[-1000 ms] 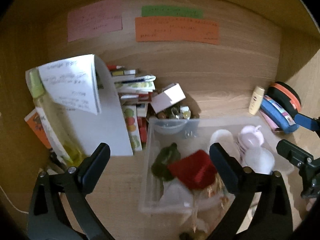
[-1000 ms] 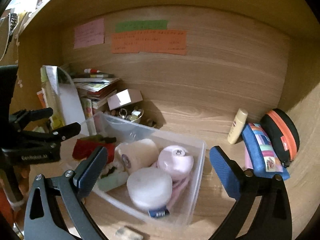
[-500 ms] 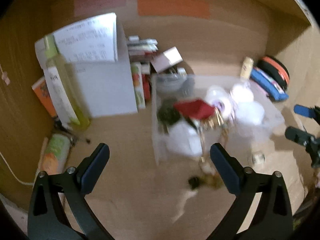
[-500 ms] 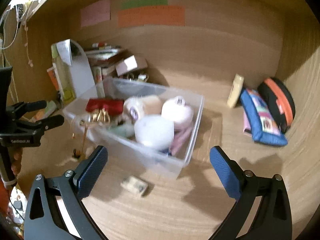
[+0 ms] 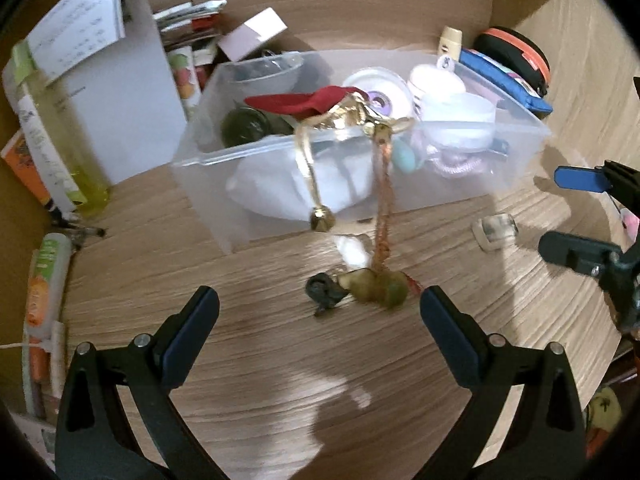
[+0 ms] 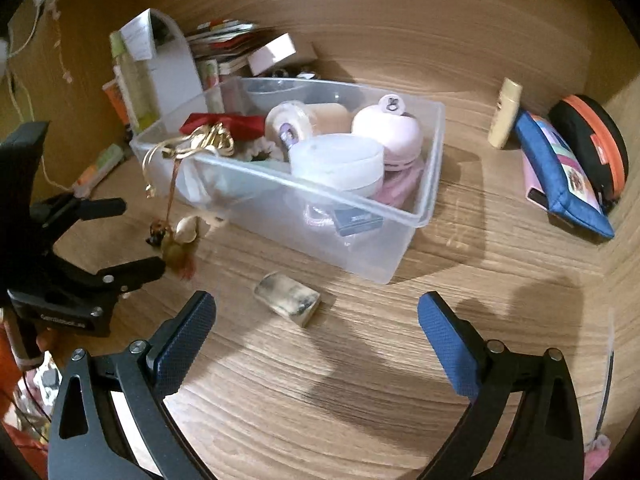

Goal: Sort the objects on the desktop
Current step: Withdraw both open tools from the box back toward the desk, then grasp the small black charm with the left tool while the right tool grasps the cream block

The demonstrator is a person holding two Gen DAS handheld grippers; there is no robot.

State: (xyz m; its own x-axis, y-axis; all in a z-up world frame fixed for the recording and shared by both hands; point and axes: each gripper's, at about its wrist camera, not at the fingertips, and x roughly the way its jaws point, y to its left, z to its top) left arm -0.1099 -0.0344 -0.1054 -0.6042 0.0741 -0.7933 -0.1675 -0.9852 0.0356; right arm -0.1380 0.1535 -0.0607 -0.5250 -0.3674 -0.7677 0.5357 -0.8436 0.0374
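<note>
A clear plastic bin (image 5: 516,168) (image 6: 430,184) stands mid-desk, filled with tape rolls, a round white case (image 6: 336,160), a pink case (image 6: 390,132), a red cloth (image 5: 304,102) and a gold chain (image 5: 308,160) hanging over its front wall. A cord with an olive charm (image 5: 378,288) and a small black piece (image 5: 322,292) lies on the desk in front. A small clear block (image 6: 288,299) (image 5: 494,230) lies apart. My left gripper (image 5: 320,328) is open and empty above the charm. My right gripper (image 6: 318,332) is open and empty near the block.
A white paper holder (image 5: 132,92), a yellow bottle (image 5: 52,148) and stacked booklets stand at back left. A tube (image 5: 44,280) lies at the left edge. A cream tube (image 6: 505,114), a blue pouch (image 6: 560,176) and a black-orange case (image 6: 596,140) sit at right, by the side wall.
Both grippers have pulled back from the bin toward the desk's front. The charm, the black piece and the clear block now show on the desk in front of the bin.
</note>
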